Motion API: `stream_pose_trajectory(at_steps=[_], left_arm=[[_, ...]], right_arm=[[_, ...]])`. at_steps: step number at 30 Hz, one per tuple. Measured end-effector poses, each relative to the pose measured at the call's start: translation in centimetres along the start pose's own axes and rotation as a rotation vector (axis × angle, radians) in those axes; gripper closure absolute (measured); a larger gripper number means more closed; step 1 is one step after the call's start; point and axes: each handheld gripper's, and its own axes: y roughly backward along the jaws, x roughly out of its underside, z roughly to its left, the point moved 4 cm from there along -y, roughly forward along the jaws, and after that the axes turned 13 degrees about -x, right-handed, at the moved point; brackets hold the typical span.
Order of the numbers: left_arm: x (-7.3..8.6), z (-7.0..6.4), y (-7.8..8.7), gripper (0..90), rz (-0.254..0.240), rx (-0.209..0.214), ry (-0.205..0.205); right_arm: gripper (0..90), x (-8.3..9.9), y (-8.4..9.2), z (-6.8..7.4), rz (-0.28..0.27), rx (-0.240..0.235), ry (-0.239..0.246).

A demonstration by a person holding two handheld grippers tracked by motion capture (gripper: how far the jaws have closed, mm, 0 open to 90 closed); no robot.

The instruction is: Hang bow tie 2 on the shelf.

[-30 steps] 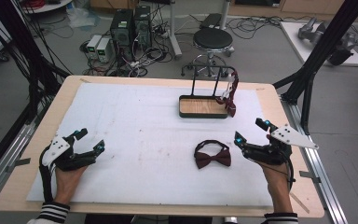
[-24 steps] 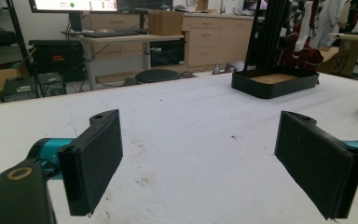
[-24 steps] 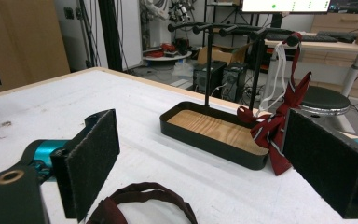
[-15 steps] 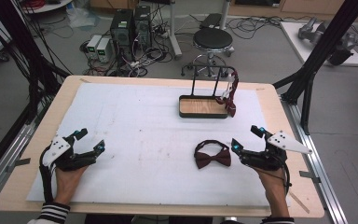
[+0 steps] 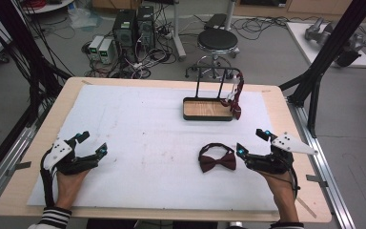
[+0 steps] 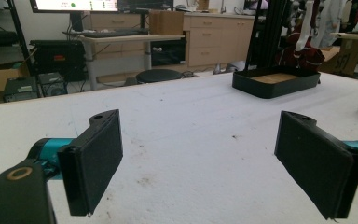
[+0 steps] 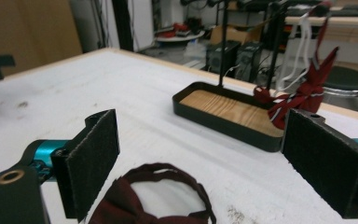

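Observation:
A dark red bow tie (image 5: pixel 217 161) lies flat on the white table cover, right of centre. My right gripper (image 5: pixel 251 141) is open just to its right, jaws pointing left, with nothing between them. In the right gripper view the bow tie (image 7: pixel 167 170) sits low between the wide-apart pads (image 7: pixel 94 161), close in front of the right gripper (image 7: pixel 212 163). At the table's near left, my left gripper (image 5: pixel 93 143) is open over bare cover. The left gripper (image 6: pixel 209 172) looks out across the table toward the black tray (image 6: pixel 275 81).
A black tray with a wooden floor (image 5: pixel 208 109) stands at the back, with a thin rack rising from it. A dark red necktie (image 5: pixel 238 95) and white strap hang from the rack's right end. A stool (image 5: pixel 218 40) and computers stand beyond the table.
My right gripper has slid a little left and toward the near edge, closer to the bow tie. The left gripper has stayed nearly still.

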Motion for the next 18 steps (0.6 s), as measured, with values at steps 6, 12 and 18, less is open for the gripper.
stream_pose_trajectory(at_steps=[6,12,18], left_arm=[[0.0,0.0,0.0,15.5,0.001,0.0,0.0],[0.0,0.1,0.0,15.5,0.001,0.0,0.001],[0.0,0.1,0.0,15.4,0.001,0.0,0.0]], right_arm=[[10.7,-0.3,-0.6,-0.1,0.067,-0.037,0.016],[10.7,-0.1,-1.4,-0.1,0.166,-0.082,0.042],[10.8,0.6,-2.3,-0.4,0.249,-0.117,0.047]])
